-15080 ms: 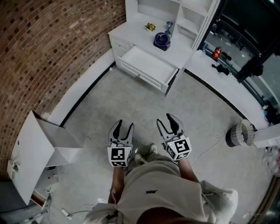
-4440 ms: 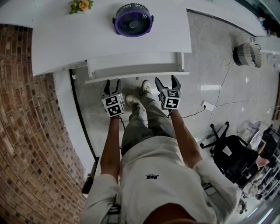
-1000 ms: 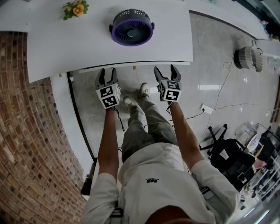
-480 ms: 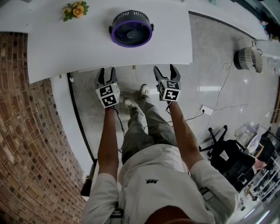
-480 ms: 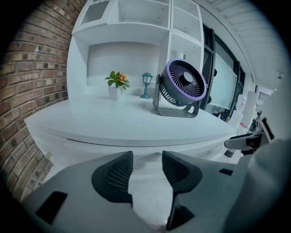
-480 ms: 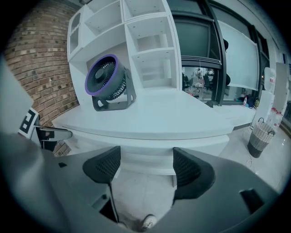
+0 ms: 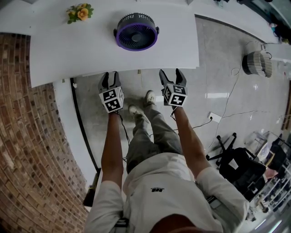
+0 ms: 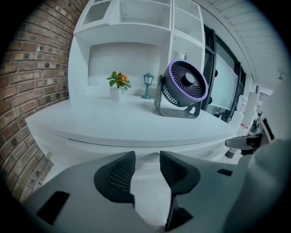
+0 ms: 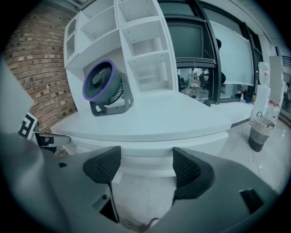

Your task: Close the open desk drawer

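Head view: my left gripper (image 7: 110, 76) and right gripper (image 7: 170, 74) sit side by side, tips right at the front edge of the white desk (image 7: 82, 50), pointing fwd & down.

Left gripper view: L jaws have just been closing. Now only a narrow gap betw the pads w/ nothing in it, so not clamped on anything.

Right gripper view: R jaws have come in a touch too but stand wide apart, empty.

Drawer (image 9: 145, 163) = the white front just ahead of both jaw pairs, tucked under the desktop lip; looks pushed in. From the head view it's hidden beneath the top. Can't tell whether my tips touch the front.

Purple fan (image 7: 136, 32) stands on the desk beyond the jaws, roughly betw the two grippers' lines. Small flower pot (image 7: 78, 12) is further back & left of L jaws. Shelf unit (image 9: 141, 50) rises behind the fan.

Brick wall (image 7: 27, 136) is off to the left of L jaws. Wicker basket (image 7: 256, 61) sits on the floor well right of R jaws. My shoes (image 7: 149, 96) are on the floor below & betw the grippers.
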The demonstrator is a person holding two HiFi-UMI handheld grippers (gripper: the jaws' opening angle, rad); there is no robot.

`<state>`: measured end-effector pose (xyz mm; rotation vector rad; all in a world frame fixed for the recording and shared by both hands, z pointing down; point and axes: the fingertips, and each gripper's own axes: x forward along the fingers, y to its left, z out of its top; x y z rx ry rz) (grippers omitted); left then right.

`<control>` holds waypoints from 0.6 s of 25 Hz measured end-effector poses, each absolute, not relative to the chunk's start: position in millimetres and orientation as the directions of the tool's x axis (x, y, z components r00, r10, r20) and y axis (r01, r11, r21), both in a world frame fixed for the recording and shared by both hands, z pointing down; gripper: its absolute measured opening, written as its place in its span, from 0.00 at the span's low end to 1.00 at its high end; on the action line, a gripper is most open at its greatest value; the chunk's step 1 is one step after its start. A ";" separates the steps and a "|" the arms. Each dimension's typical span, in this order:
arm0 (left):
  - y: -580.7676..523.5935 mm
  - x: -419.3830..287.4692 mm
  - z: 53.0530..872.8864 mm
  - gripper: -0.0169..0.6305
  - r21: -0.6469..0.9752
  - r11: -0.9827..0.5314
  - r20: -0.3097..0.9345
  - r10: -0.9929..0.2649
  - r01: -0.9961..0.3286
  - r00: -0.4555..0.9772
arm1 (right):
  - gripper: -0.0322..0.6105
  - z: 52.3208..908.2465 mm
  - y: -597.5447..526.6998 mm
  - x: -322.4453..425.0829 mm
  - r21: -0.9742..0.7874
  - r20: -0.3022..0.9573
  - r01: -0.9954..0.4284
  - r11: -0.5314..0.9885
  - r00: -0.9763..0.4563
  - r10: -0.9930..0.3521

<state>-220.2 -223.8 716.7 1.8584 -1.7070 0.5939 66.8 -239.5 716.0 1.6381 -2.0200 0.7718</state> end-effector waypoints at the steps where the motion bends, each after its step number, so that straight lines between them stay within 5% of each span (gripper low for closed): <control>1: -224.1 -220.4 717.0 0.31 0.090 -0.057 0.646 -0.757 -0.994 0.102 | 0.60 715.9 -239.2 66.9 -0.151 0.639 -0.976 0.155 -0.217 -0.738; 15: -179.7 -191.6 714.0 0.34 0.133 -0.132 0.668 -0.720 -0.982 0.188 | 0.54 704.5 -191.2 53.2 -0.154 0.663 -0.959 0.237 -0.279 -0.694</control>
